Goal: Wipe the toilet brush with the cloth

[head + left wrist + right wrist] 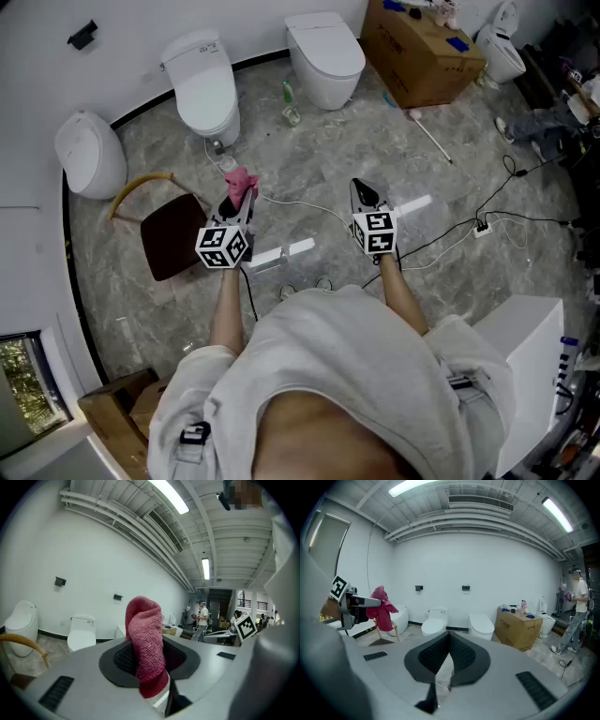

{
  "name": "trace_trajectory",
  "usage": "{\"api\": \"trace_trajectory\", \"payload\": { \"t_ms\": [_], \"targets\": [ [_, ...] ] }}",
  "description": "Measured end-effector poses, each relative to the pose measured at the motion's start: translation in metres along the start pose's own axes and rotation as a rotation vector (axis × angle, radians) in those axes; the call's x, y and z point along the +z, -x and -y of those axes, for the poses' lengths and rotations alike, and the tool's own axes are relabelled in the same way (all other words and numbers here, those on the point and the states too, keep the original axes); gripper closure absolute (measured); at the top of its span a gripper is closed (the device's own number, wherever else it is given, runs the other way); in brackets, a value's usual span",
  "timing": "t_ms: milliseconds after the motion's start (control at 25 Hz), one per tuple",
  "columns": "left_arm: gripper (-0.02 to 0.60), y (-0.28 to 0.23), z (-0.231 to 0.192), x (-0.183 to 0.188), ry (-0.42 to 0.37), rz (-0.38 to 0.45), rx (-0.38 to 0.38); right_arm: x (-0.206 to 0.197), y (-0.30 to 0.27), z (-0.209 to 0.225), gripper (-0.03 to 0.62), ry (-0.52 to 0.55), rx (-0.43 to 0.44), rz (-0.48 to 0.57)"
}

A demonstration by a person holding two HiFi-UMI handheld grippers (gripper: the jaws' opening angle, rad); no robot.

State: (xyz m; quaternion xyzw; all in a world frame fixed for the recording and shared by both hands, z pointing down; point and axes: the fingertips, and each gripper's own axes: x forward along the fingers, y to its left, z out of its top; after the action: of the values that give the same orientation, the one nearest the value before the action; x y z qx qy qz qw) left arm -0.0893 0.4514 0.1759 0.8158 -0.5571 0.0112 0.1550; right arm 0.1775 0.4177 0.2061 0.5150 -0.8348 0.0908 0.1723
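Note:
A pink cloth point(241, 180) bunches up out of my left gripper point(237, 199), whose jaws are shut on it; in the left gripper view the cloth point(145, 639) stands upright between the dark pads. My right gripper point(365, 194) is held level beside it, about a hand's width to the right, its pads point(461, 656) meeting at the tips with nothing held. A thin white stick with a pinkish end, which looks like the toilet brush point(429, 134), lies on the floor far ahead to the right, near the cardboard box. Both grippers are well clear of it.
Three white toilets point(204, 82) point(324, 54) point(89, 154) line the curved wall. A brown chair point(172, 234) stands at the left, a cardboard box point(422, 47) at the back right. A green bottle point(289, 94), cables point(469, 230) and white strips point(283, 254) lie on the marble floor. A person point(576, 616) stands far right.

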Motion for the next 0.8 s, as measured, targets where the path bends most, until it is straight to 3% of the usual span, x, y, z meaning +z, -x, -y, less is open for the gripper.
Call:
{"api": "trace_trajectory", "payload": {
  "t_ms": [800],
  "targets": [
    [0.46,-0.019,0.023,-0.008,-0.004,-0.024,0.035,-0.007,-0.005,0.022,0.562,0.0,0.057,0.023]
  ]
}}
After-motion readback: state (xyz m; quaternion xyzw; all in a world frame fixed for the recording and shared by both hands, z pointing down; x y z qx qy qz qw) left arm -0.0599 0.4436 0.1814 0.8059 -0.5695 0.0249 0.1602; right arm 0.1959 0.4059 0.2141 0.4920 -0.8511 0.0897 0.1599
